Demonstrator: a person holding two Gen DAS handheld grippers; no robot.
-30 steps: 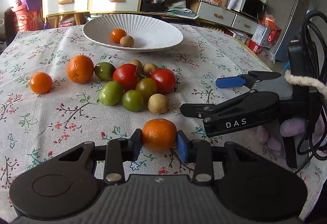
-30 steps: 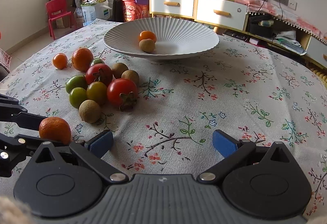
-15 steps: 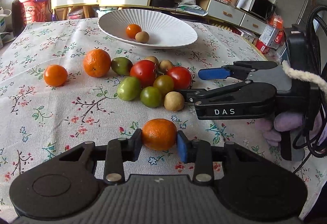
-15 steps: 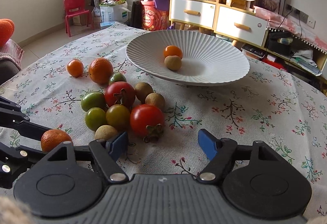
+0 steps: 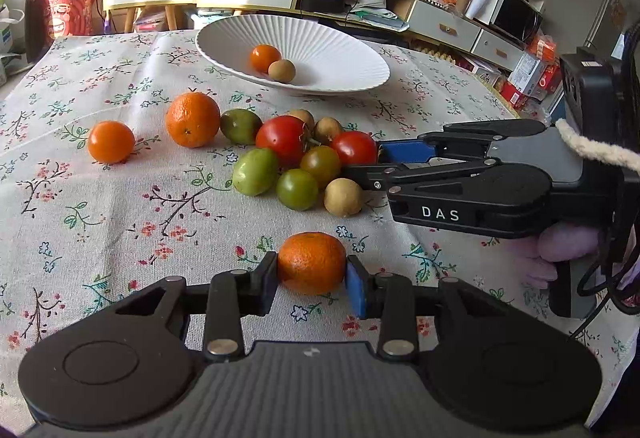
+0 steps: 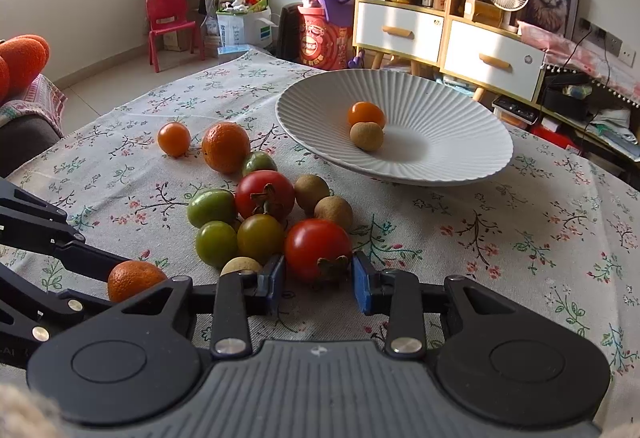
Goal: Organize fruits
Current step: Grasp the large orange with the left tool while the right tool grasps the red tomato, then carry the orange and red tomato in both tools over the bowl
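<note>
- Table under floral tablecloth (image 6: 500, 238): bears all items.
- White ribbed plate (image 6: 460, 142): far side, holding one small orange fruit (image 6: 366, 114) and one brown fruit (image 6: 366, 136).
- Left gripper (image 5: 312, 284): narrow, clamped on a mandarin (image 5: 312, 262).
- Right gripper (image 6: 319, 284): jaws closing, pads either side of a red tomato (image 6: 318, 248) at the near edge of the fruit cluster; contact unclear.
- Large orange (image 6: 225, 147): left of cluster.
</note>
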